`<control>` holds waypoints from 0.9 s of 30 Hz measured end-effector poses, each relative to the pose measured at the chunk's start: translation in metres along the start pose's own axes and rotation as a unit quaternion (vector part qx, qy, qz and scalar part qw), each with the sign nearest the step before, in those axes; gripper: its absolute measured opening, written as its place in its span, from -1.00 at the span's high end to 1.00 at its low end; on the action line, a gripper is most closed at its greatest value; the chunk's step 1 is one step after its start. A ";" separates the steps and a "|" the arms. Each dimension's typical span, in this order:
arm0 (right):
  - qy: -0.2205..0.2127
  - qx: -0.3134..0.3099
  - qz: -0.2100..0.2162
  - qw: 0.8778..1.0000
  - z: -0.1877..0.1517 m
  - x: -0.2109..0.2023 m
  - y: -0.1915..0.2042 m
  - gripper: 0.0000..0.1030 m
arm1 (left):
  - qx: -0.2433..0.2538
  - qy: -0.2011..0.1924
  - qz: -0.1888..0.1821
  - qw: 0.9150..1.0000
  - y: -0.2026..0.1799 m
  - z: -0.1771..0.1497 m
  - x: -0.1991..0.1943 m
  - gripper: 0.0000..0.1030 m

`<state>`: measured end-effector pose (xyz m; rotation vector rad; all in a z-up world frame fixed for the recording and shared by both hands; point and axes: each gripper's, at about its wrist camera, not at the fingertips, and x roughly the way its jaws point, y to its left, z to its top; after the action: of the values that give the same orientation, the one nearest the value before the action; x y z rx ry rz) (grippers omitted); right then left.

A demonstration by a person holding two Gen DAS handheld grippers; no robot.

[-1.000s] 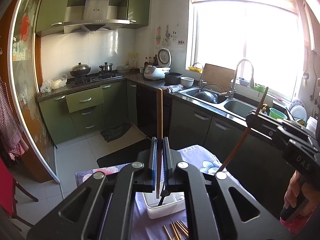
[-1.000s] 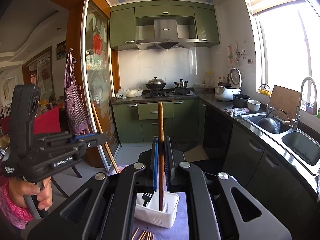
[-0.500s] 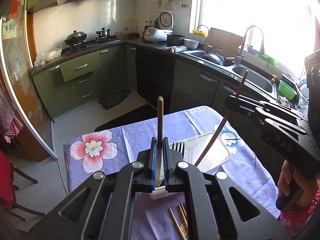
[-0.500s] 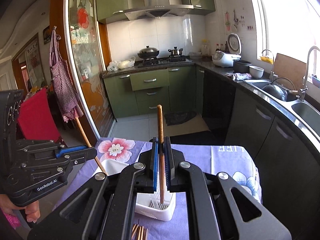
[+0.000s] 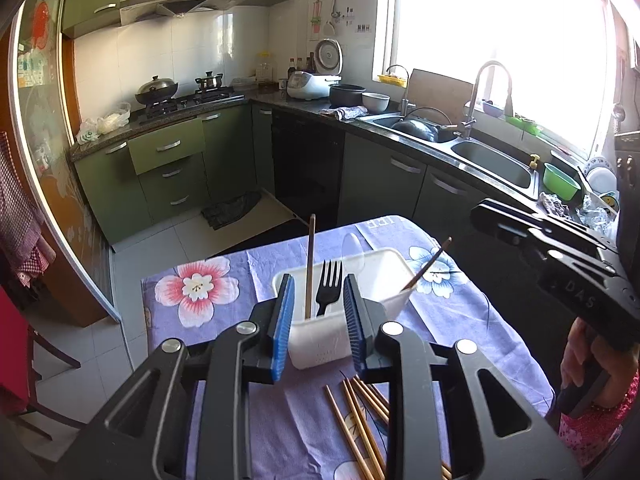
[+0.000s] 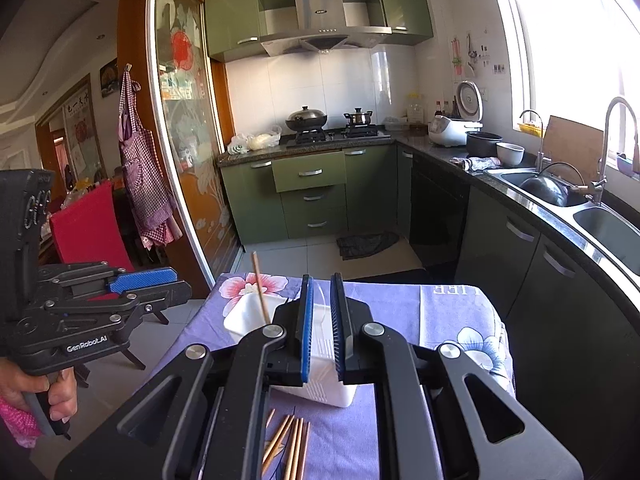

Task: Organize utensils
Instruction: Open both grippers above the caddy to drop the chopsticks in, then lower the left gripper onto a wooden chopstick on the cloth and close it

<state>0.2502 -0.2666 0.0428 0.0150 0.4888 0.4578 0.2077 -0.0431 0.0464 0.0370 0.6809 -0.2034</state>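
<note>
Chopsticks [image 5: 362, 428] lie loose on the table [image 5: 460, 320], just in front of the white caddy [image 5: 320, 340]; these await sorting. Two sticks already stand in the caddy: one upright [image 5: 310, 268] beside a black fork [image 5: 329, 286], one leaning [image 5: 426, 266] at the far right compartment.

Left tool [image 5: 318, 318]: jaws wide apart, holding nothing, framing the caddy's near end. Right tool [image 6: 320, 332]: jaws parted by a narrow gap, nothing between them, positioned above the caddy.

Step in hand, by judgement: release is complete, and the next pickup follows. That move calls for lowering a tool to the loose pile, isolating one thin stick and closing on its mid-length.

Materials: the chopsticks are slim, round, brown, probably wood or bamboo. The caddy is rigid moulded plastic with a slotted base. The tablecloth [image 6: 452, 312] is purple, flower-printed fabric. The tool pads [image 5: 283, 322] are blue and ribbed.
</note>
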 end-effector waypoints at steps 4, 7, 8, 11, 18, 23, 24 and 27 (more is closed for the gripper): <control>-0.001 0.011 -0.012 1.000 -0.048 -0.046 -0.007 0.58 | -0.028 0.059 -0.003 0.998 -0.003 -0.048 0.008 0.05; 0.020 0.029 -0.031 0.999 -0.095 -0.066 -0.019 0.51 | -0.045 0.118 -0.009 0.992 -0.008 -0.089 0.033 0.04; 0.030 0.037 -0.037 0.998 -0.110 -0.070 -0.024 0.51 | -0.049 0.136 -0.010 0.989 -0.010 -0.100 0.042 0.04; 0.059 0.064 -0.042 0.995 -0.150 -0.076 -0.040 0.51 | -0.066 0.187 -0.008 0.980 -0.011 -0.130 0.073 0.10; 0.091 0.118 -0.026 0.988 -0.200 -0.081 -0.070 0.51 | -0.086 0.237 0.012 0.968 -0.015 -0.151 0.116 0.36; 0.090 0.131 -0.016 0.987 -0.204 -0.081 -0.073 0.51 | -0.079 0.255 0.023 0.963 -0.020 -0.150 0.135 0.42; 0.089 0.133 -0.014 0.987 -0.204 -0.082 -0.074 0.51 | -0.078 0.259 0.025 0.962 -0.021 -0.150 0.138 0.46; 0.087 0.137 -0.010 0.987 -0.203 -0.082 -0.075 0.51 | -0.076 0.269 0.036 0.959 -0.025 -0.150 0.147 0.60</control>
<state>0.1249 -0.3880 -0.1091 0.2363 0.7210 0.3708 0.2211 -0.0778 -0.1616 -0.0316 1.2351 -0.0684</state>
